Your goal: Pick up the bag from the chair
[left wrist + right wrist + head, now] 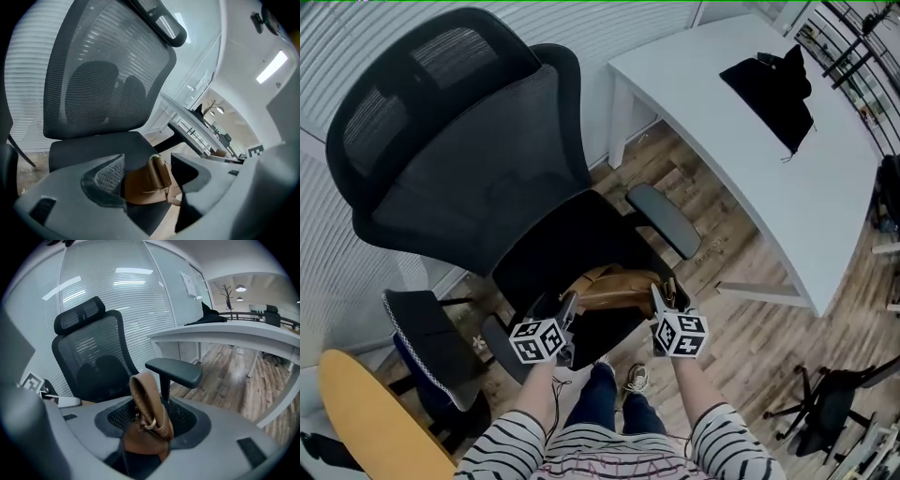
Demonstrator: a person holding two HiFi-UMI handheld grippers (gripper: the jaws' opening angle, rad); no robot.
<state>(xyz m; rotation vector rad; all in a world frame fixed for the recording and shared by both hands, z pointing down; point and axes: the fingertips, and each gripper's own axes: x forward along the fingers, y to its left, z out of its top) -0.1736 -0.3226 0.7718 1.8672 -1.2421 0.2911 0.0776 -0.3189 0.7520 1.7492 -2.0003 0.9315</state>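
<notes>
Holding the brown bag [614, 287] at the chair [469, 187], your right gripper [660, 296] clamps its strap, your left gripper [570, 307] apparently pinching its side.

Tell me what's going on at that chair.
A person stands over the black office chair with a gripper in each hand. The left gripper and the right gripper are both shut on the brown bag at the front of the seat, one on each side. Whether the bag is off the seat is unclear.
</notes>
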